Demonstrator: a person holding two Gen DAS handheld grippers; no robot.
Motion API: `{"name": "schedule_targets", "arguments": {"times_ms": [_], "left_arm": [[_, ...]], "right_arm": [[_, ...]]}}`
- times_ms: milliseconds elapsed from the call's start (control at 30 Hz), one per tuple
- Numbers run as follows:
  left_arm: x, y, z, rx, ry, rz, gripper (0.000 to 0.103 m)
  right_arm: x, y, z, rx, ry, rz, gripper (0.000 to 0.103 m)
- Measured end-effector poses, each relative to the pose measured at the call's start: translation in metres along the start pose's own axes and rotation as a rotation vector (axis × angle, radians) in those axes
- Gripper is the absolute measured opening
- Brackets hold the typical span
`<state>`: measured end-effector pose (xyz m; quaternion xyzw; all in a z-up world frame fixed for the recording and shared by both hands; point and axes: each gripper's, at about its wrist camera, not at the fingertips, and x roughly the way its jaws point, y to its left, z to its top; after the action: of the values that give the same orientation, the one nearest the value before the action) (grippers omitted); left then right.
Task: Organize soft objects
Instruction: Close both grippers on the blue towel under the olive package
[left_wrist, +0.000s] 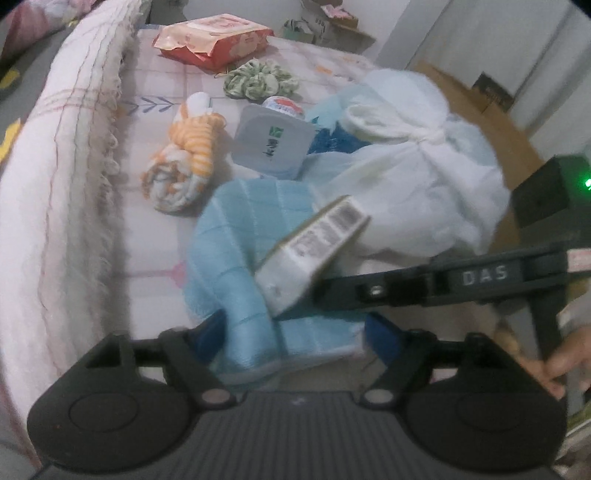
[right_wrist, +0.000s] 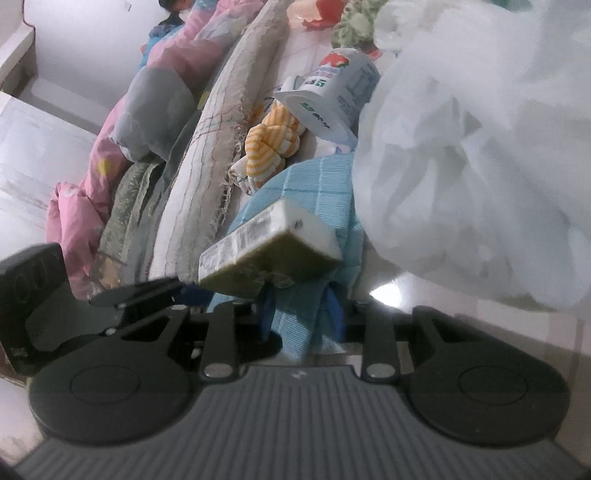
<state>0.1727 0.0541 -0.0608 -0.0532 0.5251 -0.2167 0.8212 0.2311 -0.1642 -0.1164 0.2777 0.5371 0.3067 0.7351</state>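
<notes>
Here, a bed sheet with a faint pink grid carries everything, with a fringed pale blanket rolled along its far side. A big white plastic bag, knotted at the neck, slumps near the bed's edge. In front of it lies a light blue towel, and on the towel a small carton showing a barcode and print too blurred to read.

The right gripper has its blue pads pinched narrowly on a hanging fold of the blue towel, right under the carton. The left gripper stands wide, its pads either side of the towel's near edge without pressing it. In the left wrist view the right gripper's black arm reads "DAS".

Further back, a yogurt cup lies tipped, its foil lid bearing a green logo and dark characters. Beside it sits an orange-striped cloth roll, then a green floral scrunchie and a red wipes pack.
</notes>
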Motion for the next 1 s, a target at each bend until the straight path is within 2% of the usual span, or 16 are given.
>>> {"name": "schedule_targets", "arguments": {"times_ms": [100, 167, 200, 267, 300, 333, 433, 533, 700, 767, 833, 1000], "left_arm": [[-0.001, -0.004, -0.007, -0.014, -0.036, -0.009, 0.077], [-0.001, -0.005, -0.010, -0.024, -0.048, -0.033, 0.071], [-0.001, -0.004, -0.012, -0.038, -0.050, -0.052, 0.064], [-0.002, 0.000, -0.014, -0.070, -0.053, -0.083, 0.059], [-0.003, 0.001, -0.015, -0.083, -0.058, -0.088, 0.056], [-0.003, 0.003, -0.016, -0.088, -0.063, -0.089, 0.048], [-0.003, 0.009, -0.018, -0.114, -0.067, -0.099, 0.044], [-0.003, 0.012, -0.020, -0.122, -0.072, -0.098, 0.043], [-0.002, 0.006, -0.022, -0.082, -0.085, -0.071, 0.043], [-0.002, 0.005, -0.023, -0.069, -0.090, -0.063, 0.044], [-0.002, 0.005, -0.024, -0.062, -0.096, -0.058, 0.044], [-0.002, 0.002, -0.026, -0.025, -0.109, -0.042, 0.044]], "right_arm": [[0.001, -0.007, 0.000, 0.047, 0.006, 0.042, 0.028], [0.001, -0.015, -0.002, 0.108, 0.023, 0.092, 0.028], [0.003, -0.019, -0.003, 0.141, 0.036, 0.122, 0.028], [0.005, -0.023, -0.006, 0.190, 0.056, 0.162, 0.028], [0.006, -0.023, -0.007, 0.193, 0.058, 0.164, 0.028], [0.006, -0.021, -0.007, 0.189, 0.056, 0.160, 0.028], [0.004, -0.017, -0.006, 0.187, 0.049, 0.152, 0.030], [-0.001, -0.010, -0.004, 0.165, 0.032, 0.114, 0.032], [-0.016, 0.009, -0.005, 0.045, -0.033, -0.018, 0.051], [-0.019, 0.016, -0.005, -0.001, -0.050, -0.069, 0.052], [-0.021, 0.023, -0.005, -0.037, -0.062, -0.094, 0.052], [-0.017, 0.023, -0.003, -0.064, -0.056, -0.123, 0.065]]}}
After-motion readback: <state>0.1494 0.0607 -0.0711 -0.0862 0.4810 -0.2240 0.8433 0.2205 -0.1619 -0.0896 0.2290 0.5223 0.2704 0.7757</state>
